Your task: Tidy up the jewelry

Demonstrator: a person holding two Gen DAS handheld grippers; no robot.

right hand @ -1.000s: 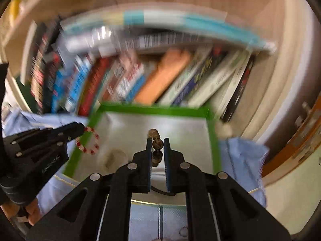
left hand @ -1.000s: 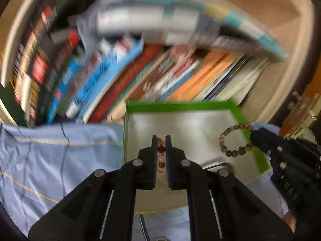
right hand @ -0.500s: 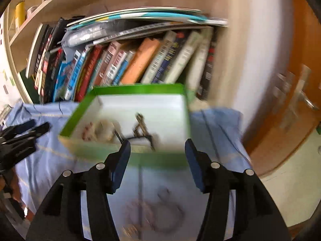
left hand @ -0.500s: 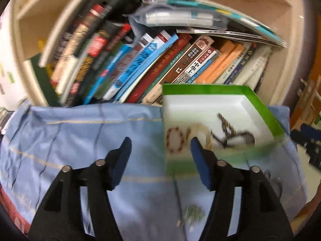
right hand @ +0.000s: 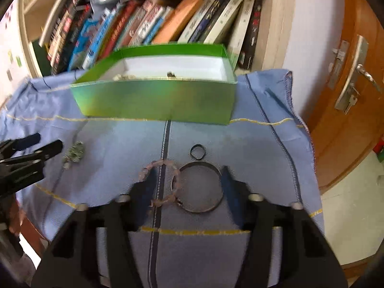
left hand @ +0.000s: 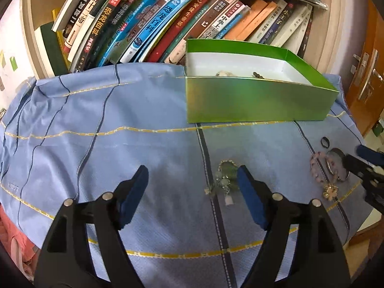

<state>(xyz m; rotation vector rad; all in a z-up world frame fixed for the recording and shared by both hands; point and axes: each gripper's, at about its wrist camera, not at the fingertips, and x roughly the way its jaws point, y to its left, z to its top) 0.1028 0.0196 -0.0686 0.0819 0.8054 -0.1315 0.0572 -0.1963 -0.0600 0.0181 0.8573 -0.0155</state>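
Observation:
A green box [left hand: 254, 100] with a white inside stands on the blue cloth and holds beaded pieces, mostly hidden by its front wall. My left gripper [left hand: 190, 172] hovers low over the cloth, its jaws opening; a green bead bracelet [left hand: 225, 177] lies just inside its right finger [left hand: 242, 177], untouched. My right gripper [right hand: 188, 175] is closing, with a pink bead bracelet [right hand: 157, 184] and a metal bangle [right hand: 199, 188] lying between its jaws on the cloth. The pads do not visibly press on either piece. A small black ring [right hand: 198, 152] lies beyond them.
A shelf of leaning books [left hand: 168, 24] stands right behind the box. The blue cloth [left hand: 96, 144] drops off at the right edge, near a wooden door [right hand: 348, 96] with a metal handle. A gold charm [left hand: 331, 190] lies by the bangle.
Both grippers dropped their bead bracelets into the box, opened, and drew back and down to the loose jewelry on the cloth. The right gripper's jaws have since narrowed a little.

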